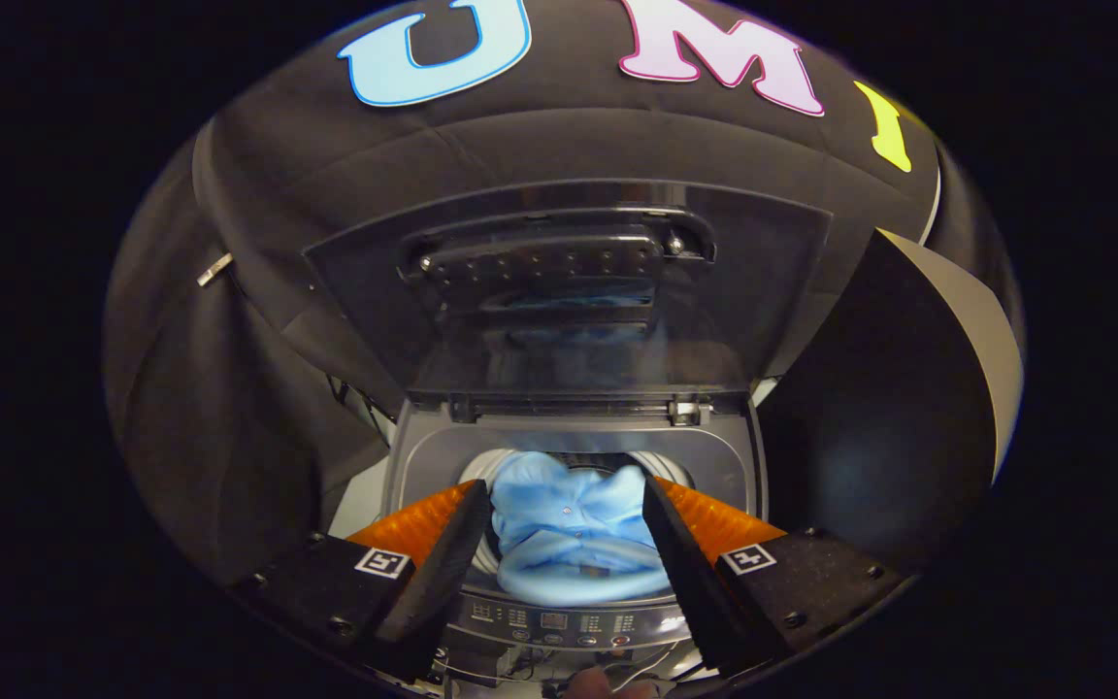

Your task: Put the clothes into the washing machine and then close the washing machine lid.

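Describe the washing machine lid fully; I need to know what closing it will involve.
The lid stands raised, hinged at the rear of the washing machine, leaning back toward the booth wall. It looks like dark, smoky see-through plastic with a moulded handle near its upper edge, and it mirrors the blue clothes in the drum. The open gripper is not touching it.

We see a light blue garment [574, 539], crumpled, lying in the drum opening of the washing machine [574, 456]. The dark transparent lid [559, 291] stands upright behind the opening, fully open.
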Tool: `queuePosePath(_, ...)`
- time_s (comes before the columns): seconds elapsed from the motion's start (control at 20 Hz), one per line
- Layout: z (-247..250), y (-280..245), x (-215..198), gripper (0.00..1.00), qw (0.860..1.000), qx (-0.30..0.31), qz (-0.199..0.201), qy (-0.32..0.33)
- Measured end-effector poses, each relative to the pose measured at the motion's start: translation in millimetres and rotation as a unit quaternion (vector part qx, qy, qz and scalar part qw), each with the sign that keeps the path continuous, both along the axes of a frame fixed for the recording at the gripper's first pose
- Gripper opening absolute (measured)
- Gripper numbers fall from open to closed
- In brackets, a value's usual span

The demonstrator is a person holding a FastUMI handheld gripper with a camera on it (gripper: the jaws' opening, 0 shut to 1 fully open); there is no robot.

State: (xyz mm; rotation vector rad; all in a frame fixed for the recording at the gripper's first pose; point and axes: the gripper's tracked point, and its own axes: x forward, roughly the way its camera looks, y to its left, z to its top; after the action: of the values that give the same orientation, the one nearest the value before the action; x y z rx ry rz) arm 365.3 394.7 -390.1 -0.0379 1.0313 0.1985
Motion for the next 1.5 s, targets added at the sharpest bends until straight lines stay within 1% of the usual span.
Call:
queuePosePath(0.2,16.3,2.0,2.0,1.00,1.000,0.000,0.008,-0.012)
queuePosePath(0.35,40.0,4.6,6.3,1.00,0.999,-0.006,0.025,-0.045)
queuePosePath(0.5,64.5,13.4,3.0,1.00,0.997,0.012,0.042,-0.061)
queuePosePath(0.6,95.6,19.5,5.4,1.00,0.993,0.026,0.058,-0.098)
queuePosePath(0.7,132.3,16.7,12.9,1.00,0.983,0.030,0.077,-0.163)
queuePosePath(0.8,176.9,20.3,27.4,1.00,0.965,0.033,0.093,-0.242)
queuePosePath(0.85,201.8,21.4,31.8,1.00,0.953,0.043,0.099,-0.285)
queuePosePath(0.95,254.1,26.6,42.3,1.00,0.921,0.081,0.107,-0.366)
queuePosePath(1.0,273.9,27.5,48.6,0.99,0.904,0.091,0.107,-0.403)
queuePosePath(1.05,289.7,23.4,56.3,0.99,0.892,0.088,0.104,-0.432)
queuePosePath(1.1,305.9,16.3,62.3,0.99,0.882,0.080,0.098,-0.453)
queuePosePath(1.15,315.4,12.6,67.9,0.99,0.876,0.075,0.093,-0.467)
queuePosePath(1.25,324.2,7.6,73.0,0.99,0.870,0.083,0.073,-0.480)
queuePosePath(1.35,322.1,6.2,83.2,0.99,0.872,0.094,0.054,-0.477)
queuePosePath(1.4,316.8,5.1,93.3,0.99,0.875,0.096,0.045,-0.473)
queuePosePath(1.5,299.1,2.3,111.3,0.99,0.887,0.089,0.031,-0.453)
